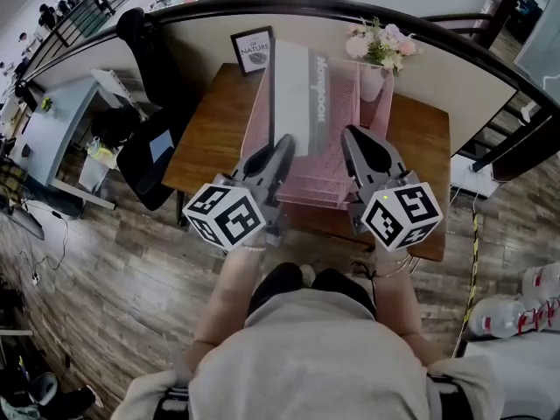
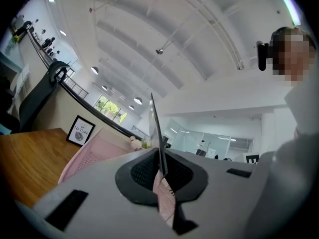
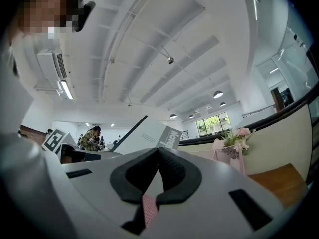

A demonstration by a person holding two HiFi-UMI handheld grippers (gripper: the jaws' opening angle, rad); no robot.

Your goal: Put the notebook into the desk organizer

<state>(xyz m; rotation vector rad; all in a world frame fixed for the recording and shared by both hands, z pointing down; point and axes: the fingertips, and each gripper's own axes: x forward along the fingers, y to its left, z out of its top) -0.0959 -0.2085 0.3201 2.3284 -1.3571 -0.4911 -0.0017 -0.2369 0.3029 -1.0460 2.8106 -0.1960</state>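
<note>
Head view shows the two claws held out ahead of the person's body over the near edge of the wooden worktop (image 1: 214, 134). The left claw (image 1: 282, 145) is pinching the near edge of the notebook (image 1: 296, 94). The left gripper view confirms this, with the cover seen edge-on as a thin blade (image 2: 155, 126) clamped between the dark pads. The right claw (image 1: 352, 138) is pressed together on nothing and sits just beside the notebook.

The notebook stands tilted over the pink mesh desk organizer (image 1: 343, 178). I cannot tell whether its lower edge has entered a compartment. A framed print (image 1: 254, 51) and a vase of flowers (image 1: 381, 45) stand behind the organizer at the back of the worktop.

This looks like the placing step. The next move calls for lining the notebook up with a slot, lowering it until the organizer bears it, and then spreading the left claw.
</note>
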